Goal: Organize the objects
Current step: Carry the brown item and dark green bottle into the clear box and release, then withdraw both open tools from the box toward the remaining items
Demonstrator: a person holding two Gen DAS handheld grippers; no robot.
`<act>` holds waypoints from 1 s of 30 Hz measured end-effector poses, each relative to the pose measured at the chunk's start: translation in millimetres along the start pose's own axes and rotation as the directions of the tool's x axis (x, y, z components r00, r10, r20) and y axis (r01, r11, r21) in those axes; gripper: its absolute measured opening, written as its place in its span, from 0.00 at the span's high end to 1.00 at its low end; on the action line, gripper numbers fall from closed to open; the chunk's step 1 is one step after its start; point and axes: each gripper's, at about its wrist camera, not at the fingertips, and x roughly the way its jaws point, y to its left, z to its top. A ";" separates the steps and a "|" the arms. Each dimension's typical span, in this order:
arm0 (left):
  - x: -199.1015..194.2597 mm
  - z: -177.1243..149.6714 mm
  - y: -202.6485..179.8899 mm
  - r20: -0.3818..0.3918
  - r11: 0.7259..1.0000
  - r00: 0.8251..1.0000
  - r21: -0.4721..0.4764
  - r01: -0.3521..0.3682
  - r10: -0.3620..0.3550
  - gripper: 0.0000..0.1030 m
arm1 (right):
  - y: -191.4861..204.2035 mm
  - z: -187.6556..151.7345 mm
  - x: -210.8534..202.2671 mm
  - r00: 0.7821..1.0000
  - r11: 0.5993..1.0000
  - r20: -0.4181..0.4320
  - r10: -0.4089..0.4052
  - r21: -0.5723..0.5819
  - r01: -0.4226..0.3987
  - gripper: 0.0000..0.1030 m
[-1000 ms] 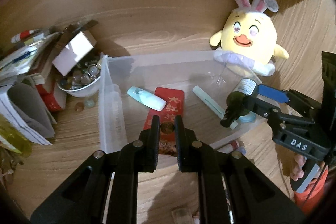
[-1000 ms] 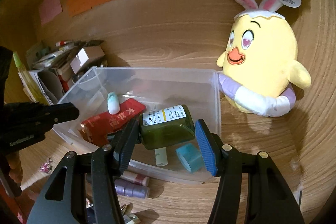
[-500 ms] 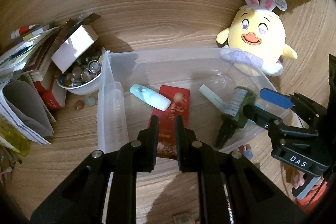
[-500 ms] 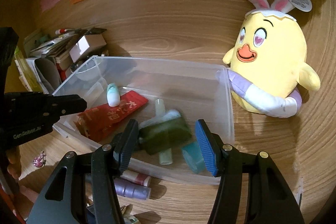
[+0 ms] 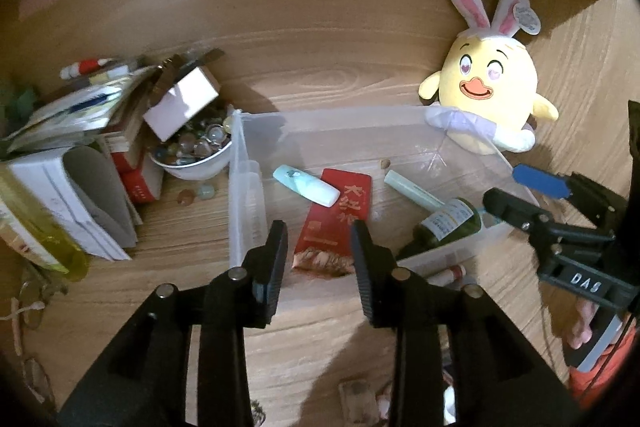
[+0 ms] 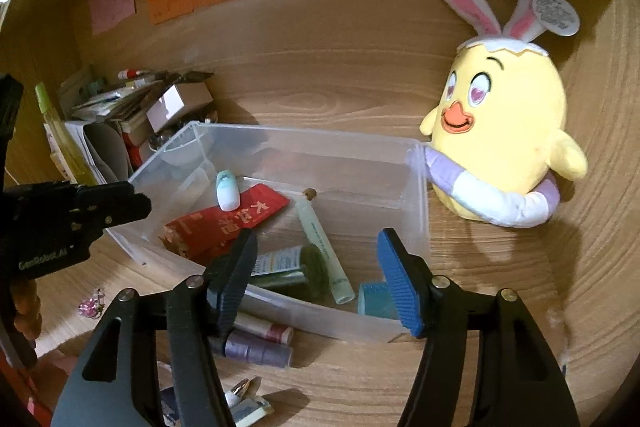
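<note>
On a wood-grain desk, a clear bin [image 6: 416, 187] holds a red envelope [image 5: 340, 215] and green bottle [image 6: 292, 267]. Above its near rim, left gripper [image 5: 318, 259] and right gripper [image 6: 320, 275] are opening, empty; best lift clear before fetching the tubes [image 6: 260, 341] just outside.

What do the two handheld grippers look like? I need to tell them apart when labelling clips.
Both are black plastic with silver pivot pins. The left gripper has black ribbed pads and white "GenRobot.AI" lettering on its side. The right gripper has one black pad and one blue ribbed pad, with "DAS" in white on its body. An orange-red sleeve shows below it.
</note>
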 end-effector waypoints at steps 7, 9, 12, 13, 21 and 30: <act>-26.4 -9.8 2.9 0.045 1.000 0.999 -0.003 -0.005 0.005 0.34 | 3.1 -7.5 -25.6 1.000 1.000 0.016 0.011 0.009 -0.011 0.37; -33.1 -12.3 4.5 0.053 1.000 0.998 -0.007 -0.013 0.013 0.29 | 5.9 -11.1 -33.7 1.000 1.000 0.026 0.012 0.008 -0.012 0.30; -45.9 -18.2 8.1 0.077 0.999 0.996 -0.010 -0.044 0.045 0.23 | 11.6 -16.0 -44.7 0.999 1.000 0.040 0.012 0.001 -0.012 0.26; -49.3 -19.9 9.0 0.084 0.999 0.995 -0.009 -0.049 0.050 0.20 | 14.1 -17.8 -47.9 0.999 1.000 0.041 0.013 -0.003 -0.013 0.26; -71.5 -44.6 22.9 0.088 0.994 0.990 -0.007 -0.108 0.108 0.17 | 26.1 -37.4 -60.9 1.000 1.000 0.023 0.015 -0.007 -0.015 0.26; -68.2 -80.5 36.8 0.023 0.996 0.996 -0.020 -0.091 0.092 0.17 | 22.0 -68.0 -60.8 0.999 1.000 -0.038 -0.004 0.022 0.005 0.26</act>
